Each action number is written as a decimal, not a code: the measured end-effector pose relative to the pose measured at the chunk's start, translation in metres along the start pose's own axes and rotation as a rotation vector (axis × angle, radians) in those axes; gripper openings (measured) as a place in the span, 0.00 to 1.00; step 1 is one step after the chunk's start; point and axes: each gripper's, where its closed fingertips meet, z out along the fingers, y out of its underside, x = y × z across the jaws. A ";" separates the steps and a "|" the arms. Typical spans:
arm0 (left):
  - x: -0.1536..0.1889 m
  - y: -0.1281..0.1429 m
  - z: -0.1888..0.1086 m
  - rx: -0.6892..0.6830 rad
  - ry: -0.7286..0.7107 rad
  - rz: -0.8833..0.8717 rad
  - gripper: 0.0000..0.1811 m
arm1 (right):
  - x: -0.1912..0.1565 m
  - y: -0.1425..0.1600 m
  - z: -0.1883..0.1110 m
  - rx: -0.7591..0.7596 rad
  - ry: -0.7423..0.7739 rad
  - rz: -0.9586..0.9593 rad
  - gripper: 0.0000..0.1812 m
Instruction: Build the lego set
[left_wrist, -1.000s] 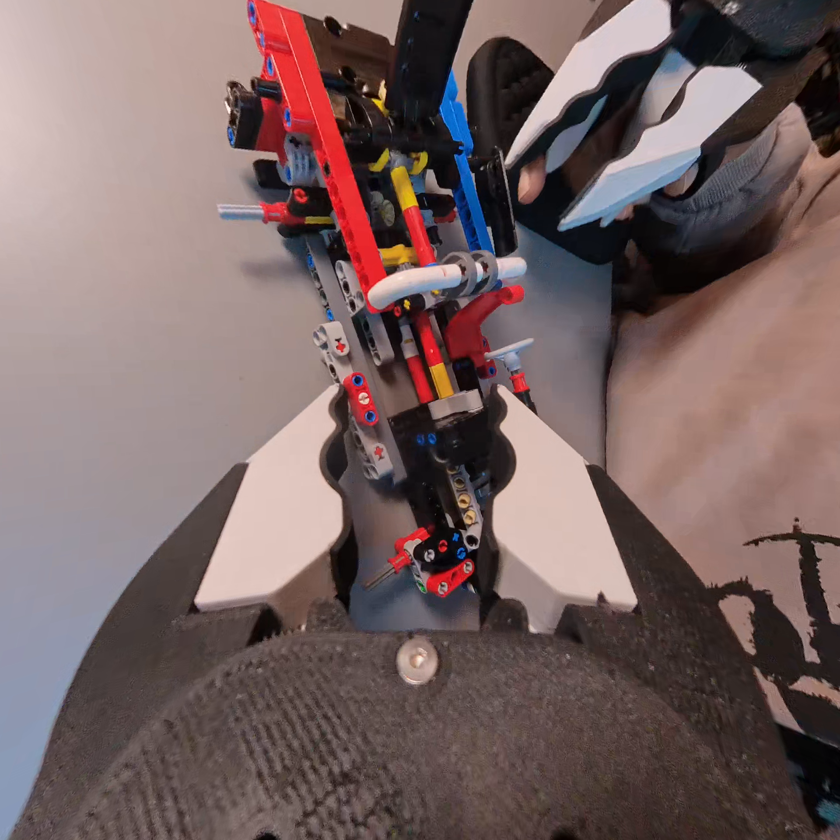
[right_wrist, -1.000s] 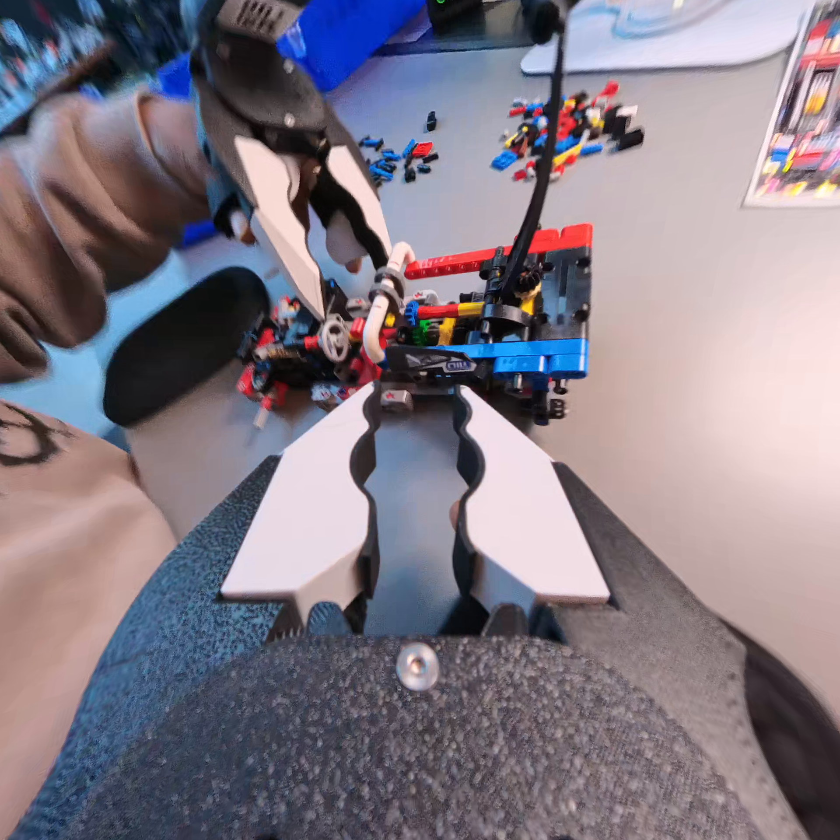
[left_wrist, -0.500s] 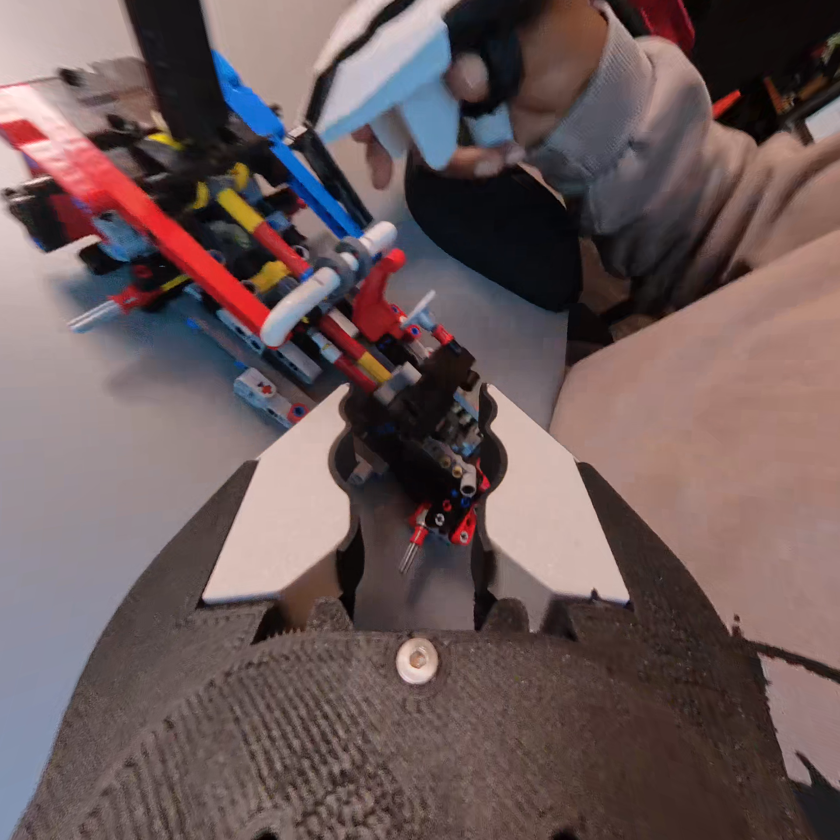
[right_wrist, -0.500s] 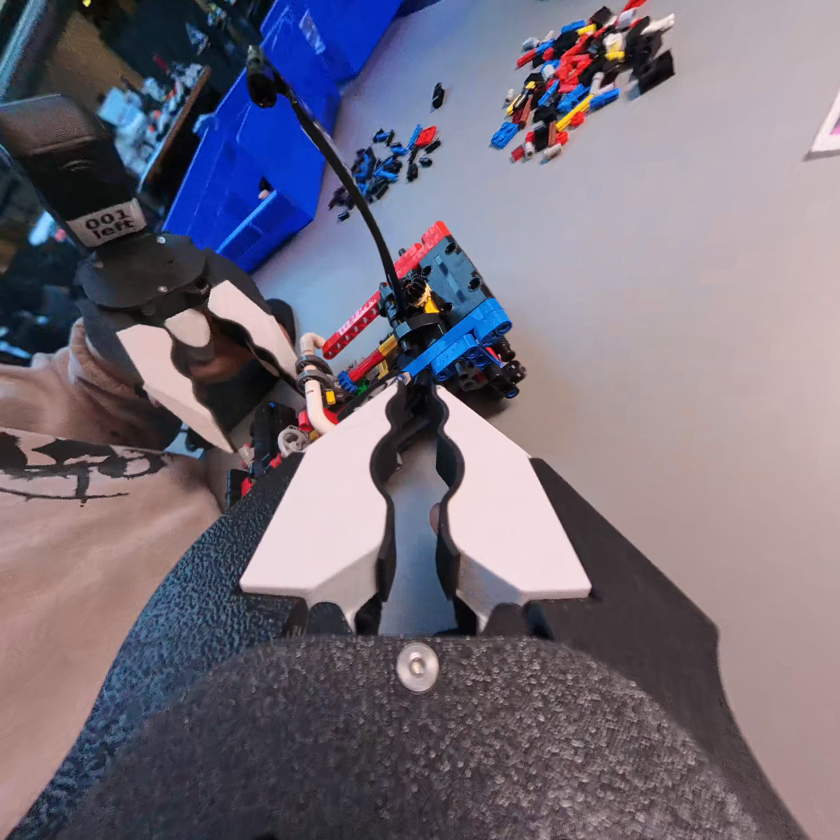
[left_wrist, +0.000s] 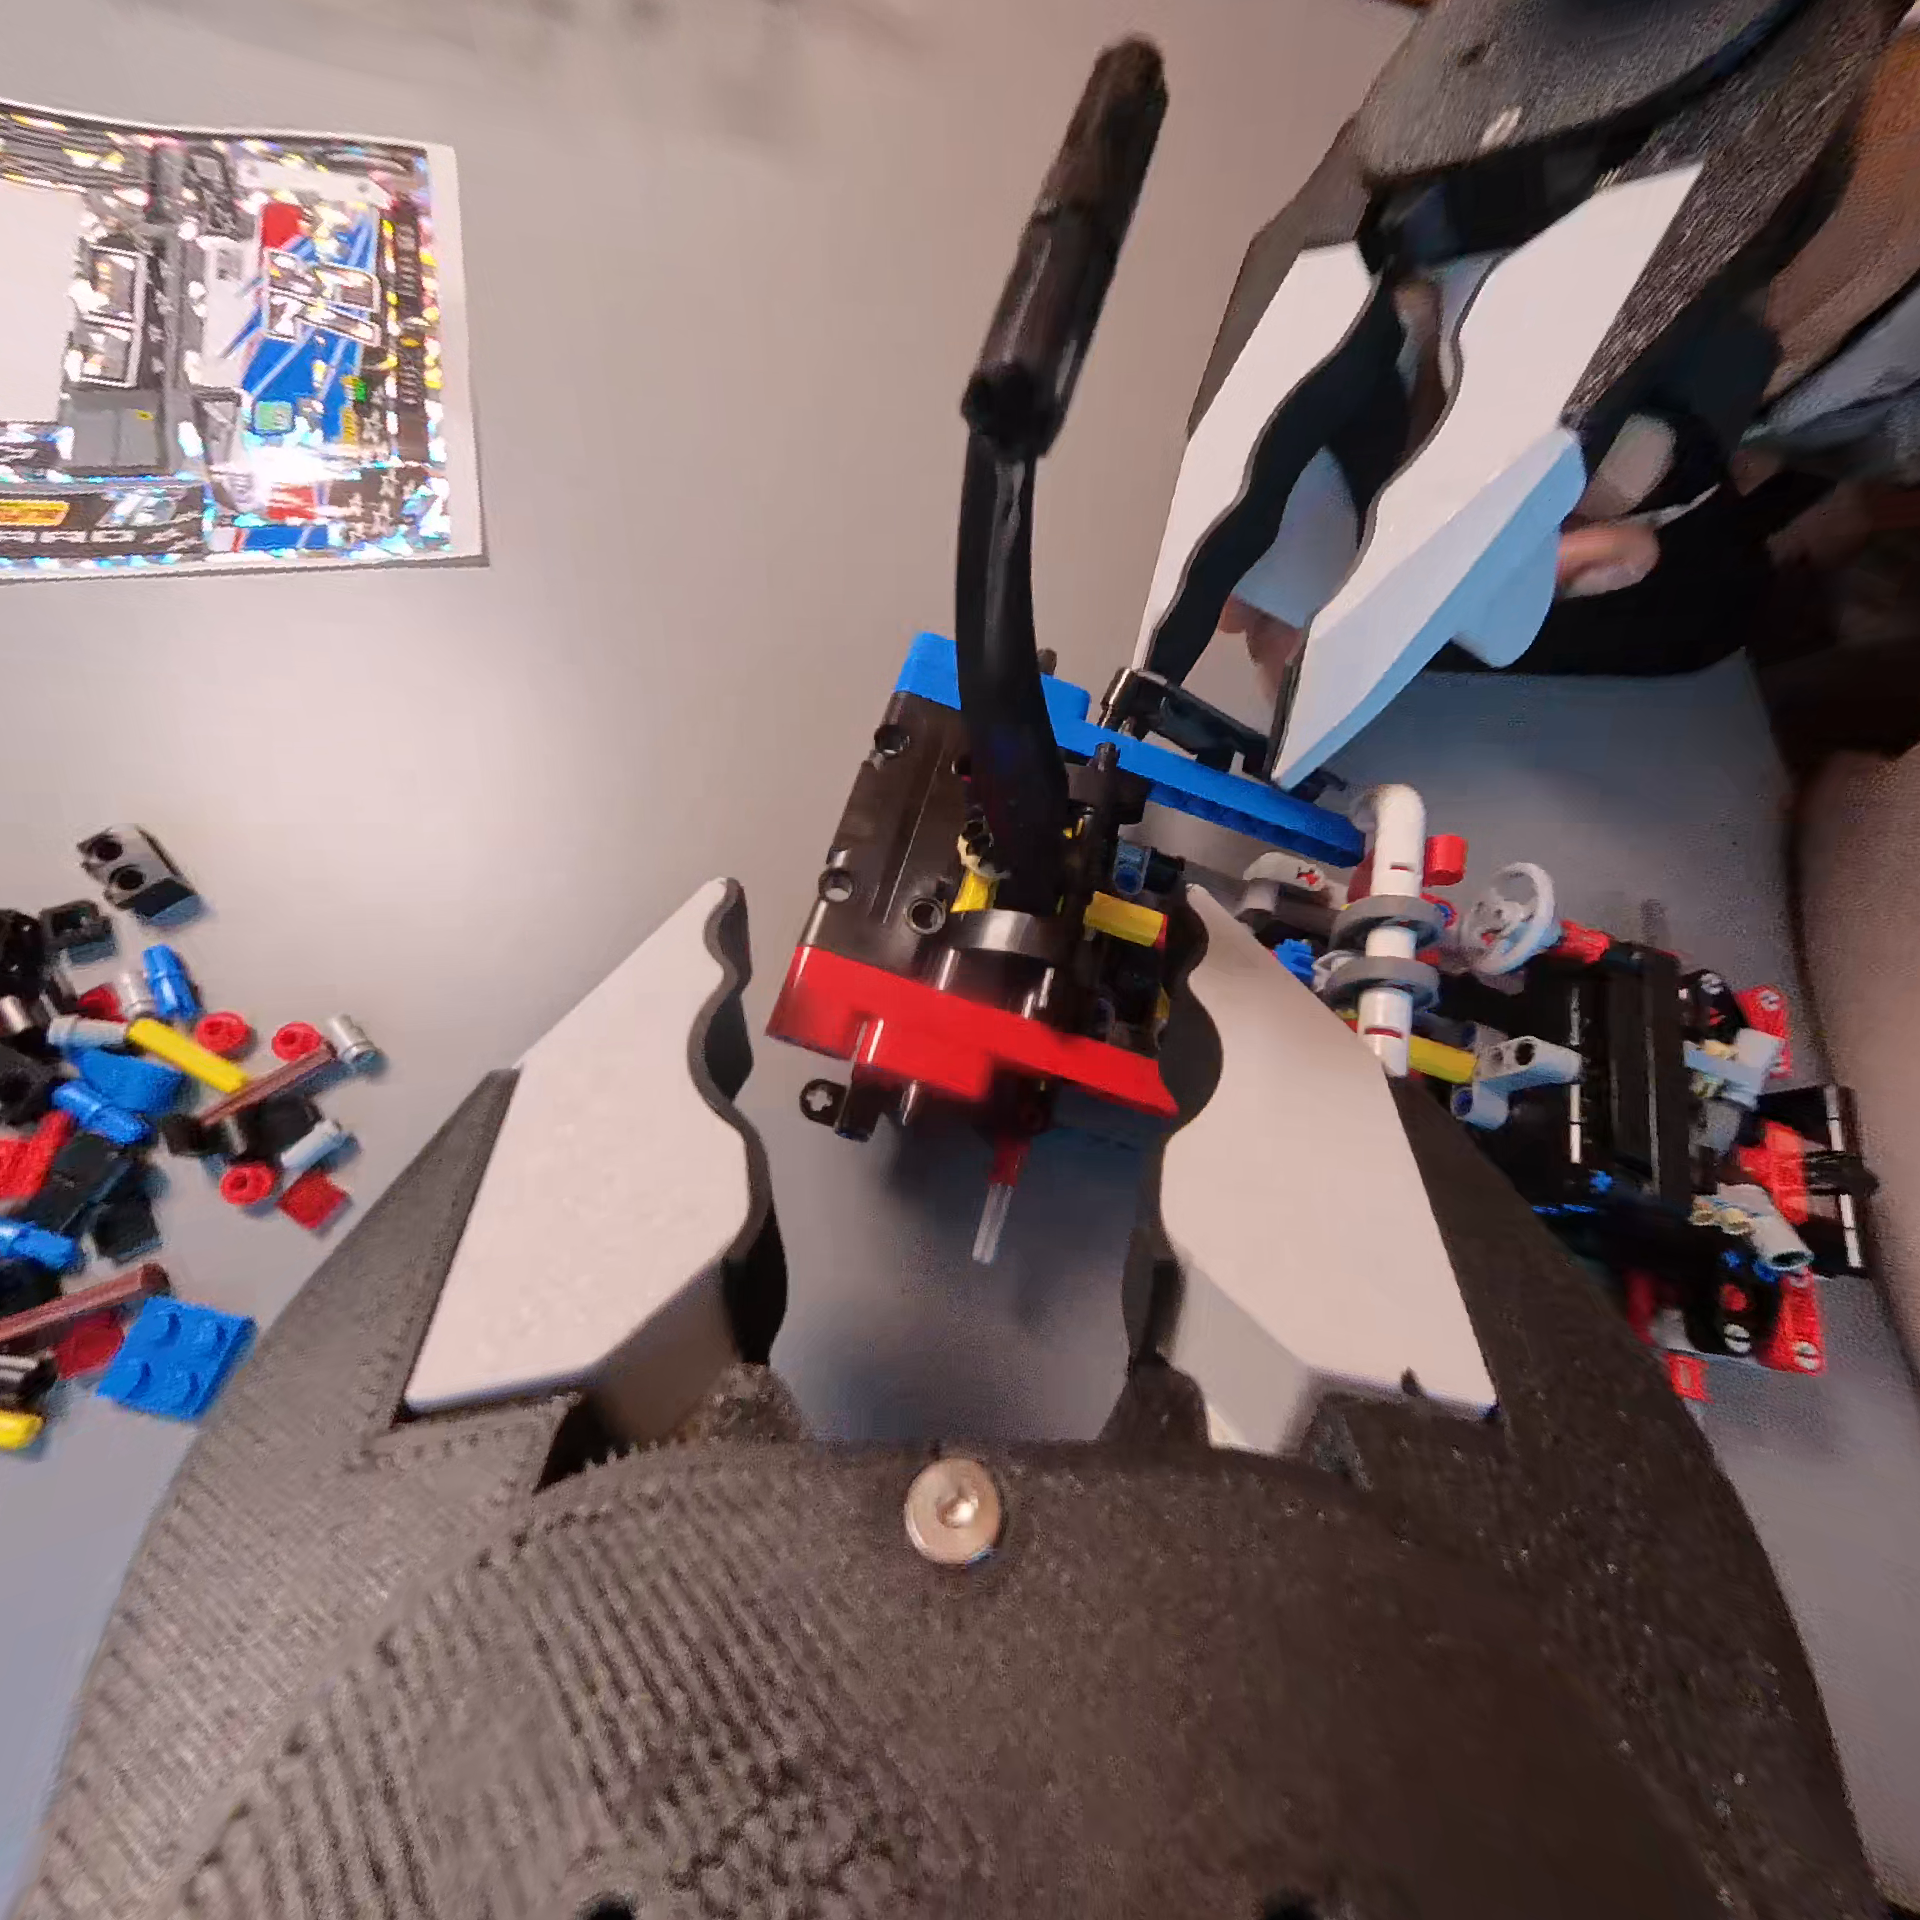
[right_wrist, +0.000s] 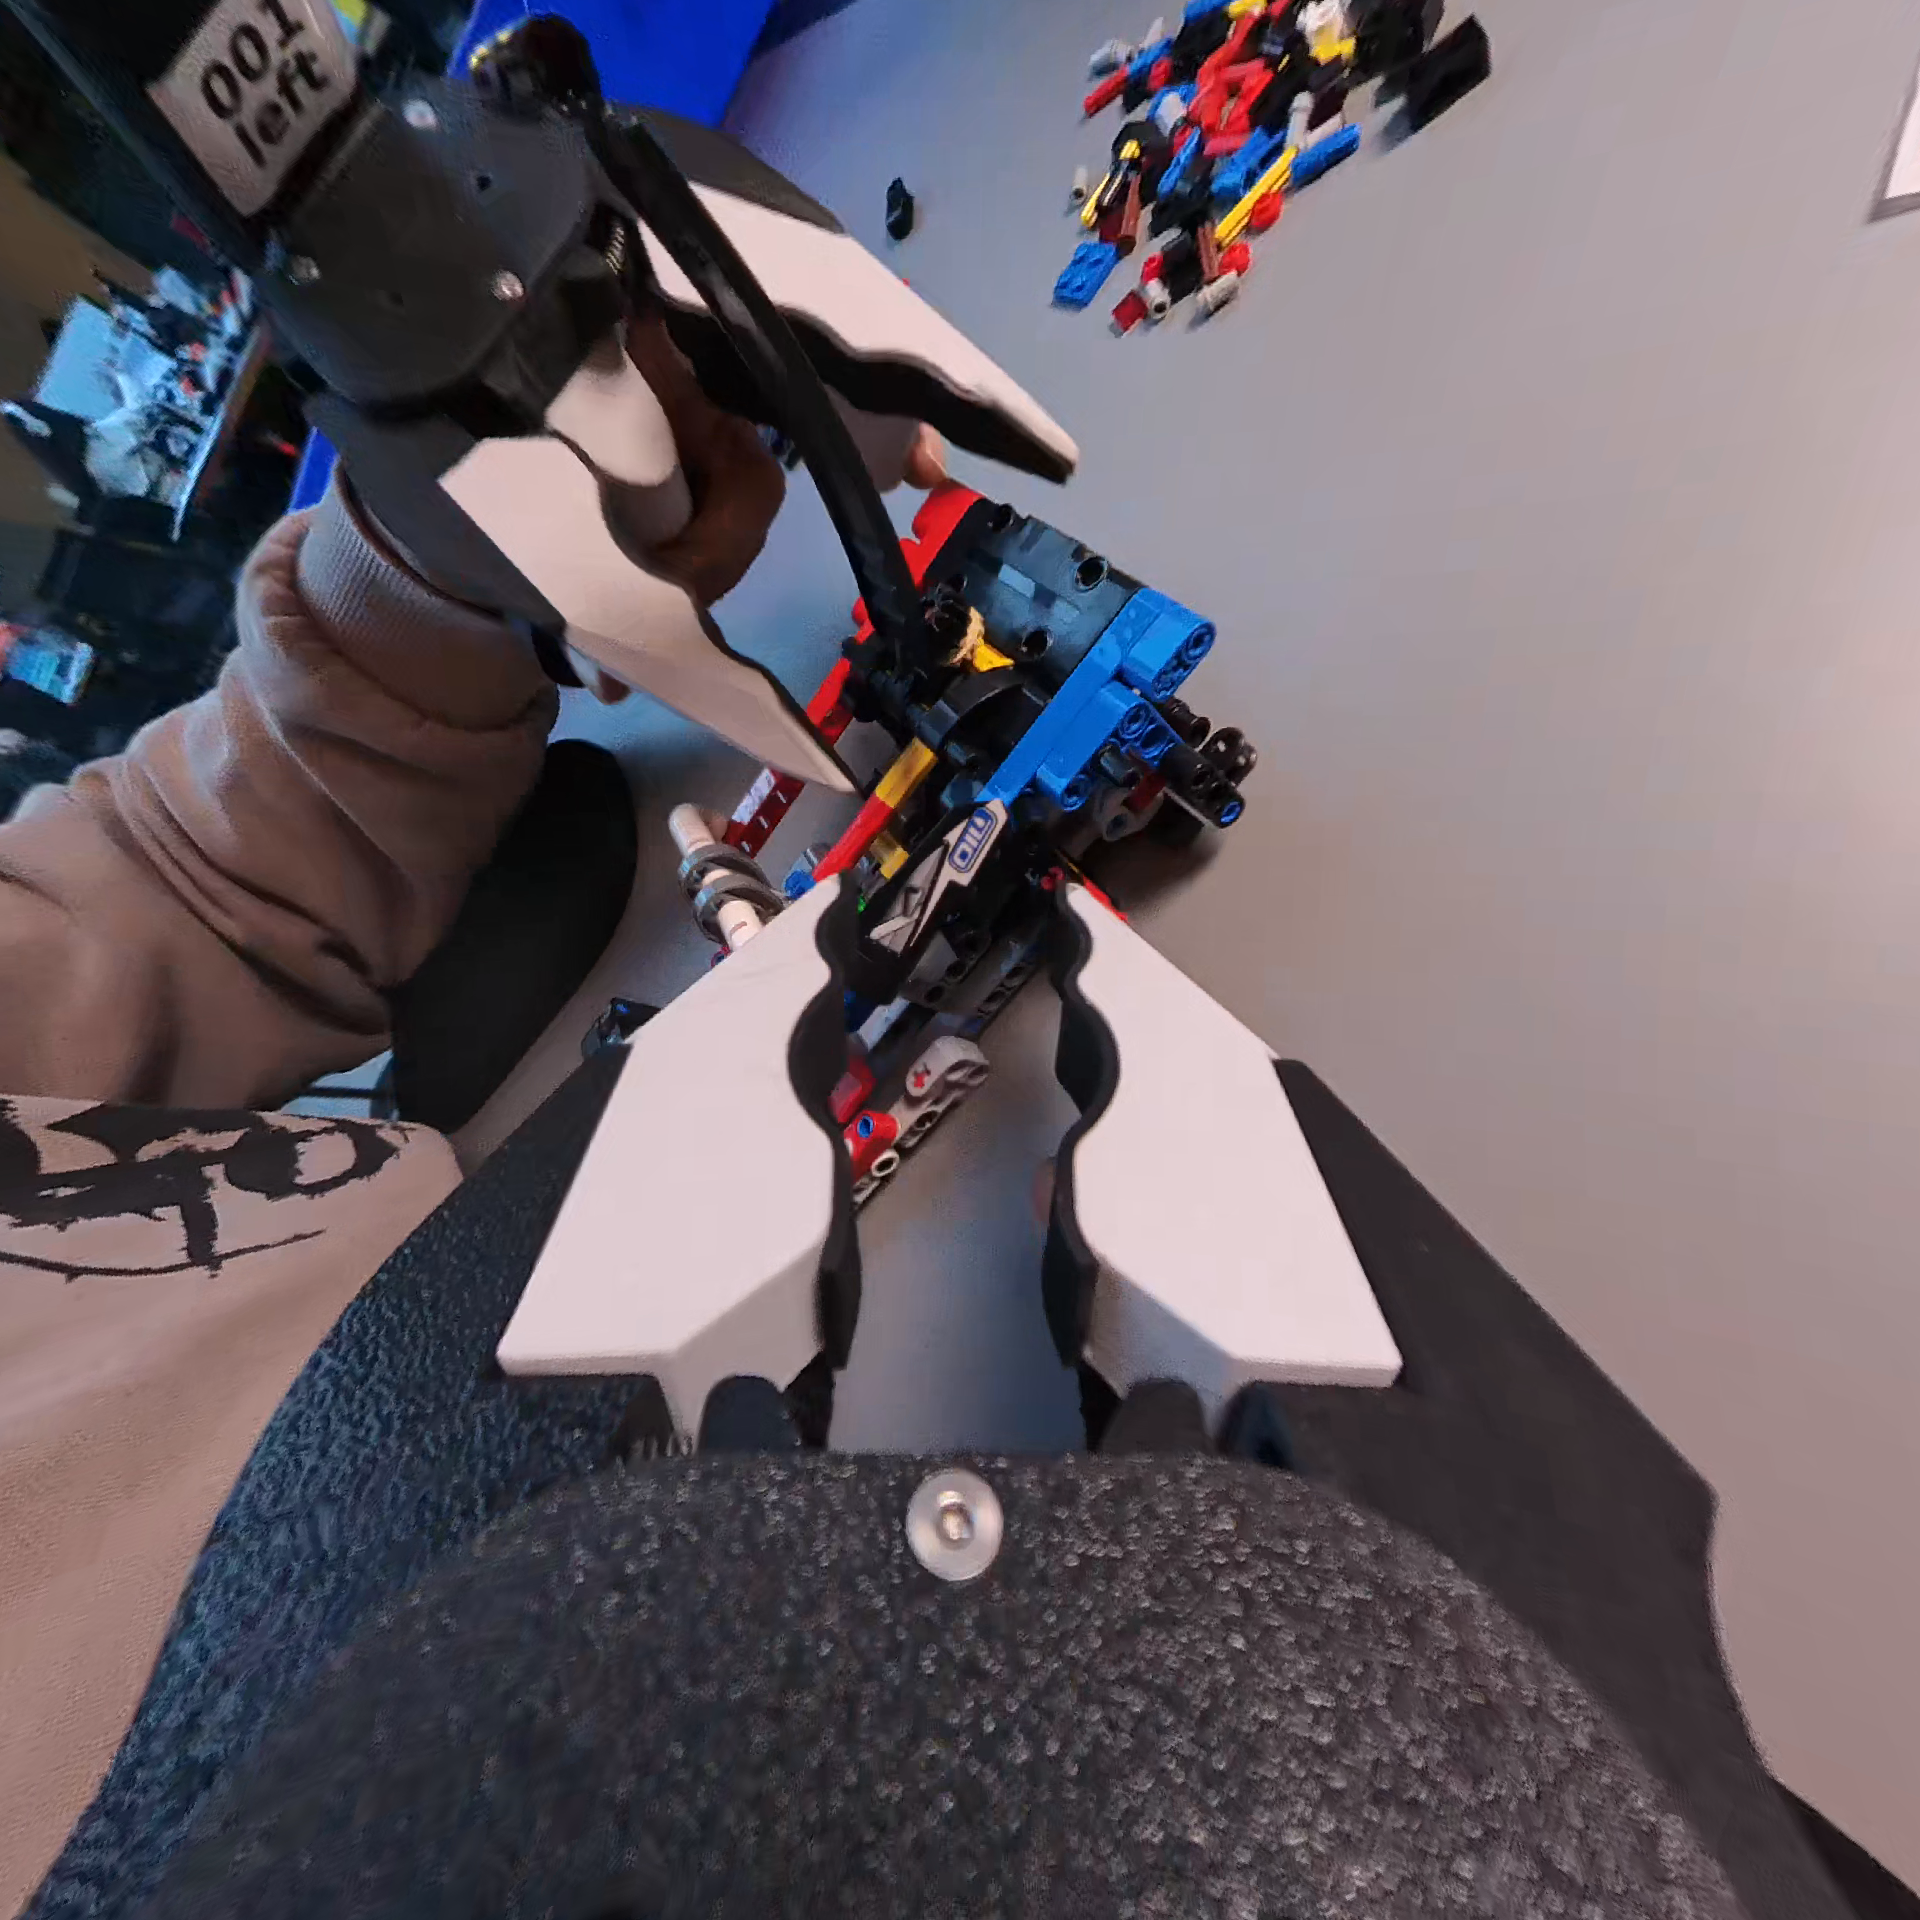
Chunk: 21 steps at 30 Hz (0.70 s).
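A half-built lego model (left_wrist: 997, 935) lies on a grey desk (left_wrist: 623, 675), close to the person's tan sleeve (right_wrist: 260, 810). It is a long, open frame of black beams with a red beam (left_wrist: 966, 1039) along one side and a blue beam (left_wrist: 1143, 769) along the other, and a thin black flexible hose (left_wrist: 997, 582) arcs up from its middle.

The left gripper (left_wrist: 961, 1029) has its fingers spread wide on either side of the model's red-and-black end, gripping nothing. The right gripper (right_wrist: 951, 945) is also parted, with its fingers straddling the model's dark middle section; whether they touch it is unclear.

The model looks light and rigid but brittle at its joints. The solid red and blue beams seem the safest places to hold; the hose, the white tube (left_wrist: 1387, 914) and protruding pins would likely bend or pop off. Loose pieces (left_wrist: 114, 1122) lie well apart.
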 end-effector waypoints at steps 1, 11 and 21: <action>0.002 0.003 0.007 -0.027 0.010 0.025 0.43 | 0.001 -0.003 -0.001 0.013 0.017 -0.015 0.16; 0.002 0.003 0.013 0.025 -0.082 -0.051 0.36 | 0.005 -0.006 -0.002 -0.075 0.013 -0.031 0.13; 0.002 0.008 0.005 0.064 -0.300 -0.180 0.35 | 0.010 -0.012 0.003 -0.160 0.148 -0.206 0.11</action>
